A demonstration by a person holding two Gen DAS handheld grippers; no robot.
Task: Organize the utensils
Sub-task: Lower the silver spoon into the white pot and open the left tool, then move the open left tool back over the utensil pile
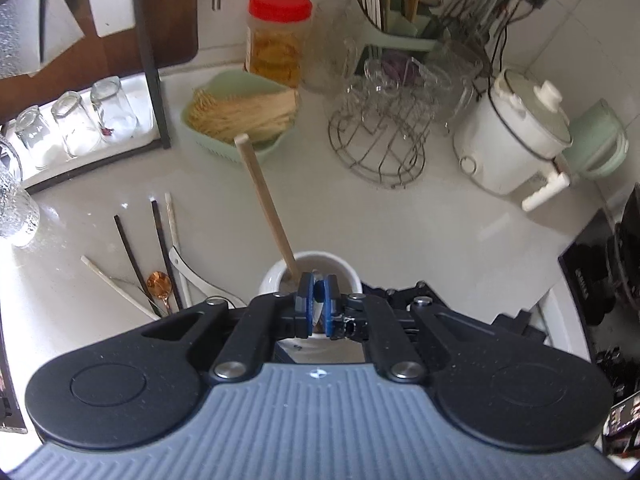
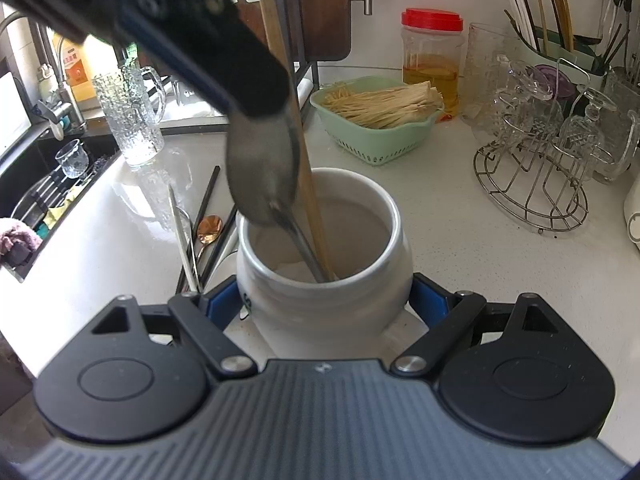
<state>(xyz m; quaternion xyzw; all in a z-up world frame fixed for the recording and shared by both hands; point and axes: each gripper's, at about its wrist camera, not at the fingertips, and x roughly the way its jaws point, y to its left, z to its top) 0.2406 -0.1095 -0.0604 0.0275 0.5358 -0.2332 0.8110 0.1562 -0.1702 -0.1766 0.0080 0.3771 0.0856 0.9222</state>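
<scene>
Your left gripper (image 1: pixel 316 294) has its jaws clenched on the bowl of a metal spoon (image 2: pixel 262 172), handle down inside the white ceramic crock (image 2: pixel 324 280). Your right gripper (image 2: pixel 326 300) clasps that crock on the counter (image 2: pixel 460 240), jaws flanking its belly.

White counter (image 2: pixel 460 240), jar (image 2: pixel 324 300), chopsticks (image 1: pixel 130 254), basket (image 2: pixel 376 144)

Left gripper (image 1: pixel 316 300) pinched nearly closed, right gripper (image 2: pixel 326 300) spread wide.
</scene>
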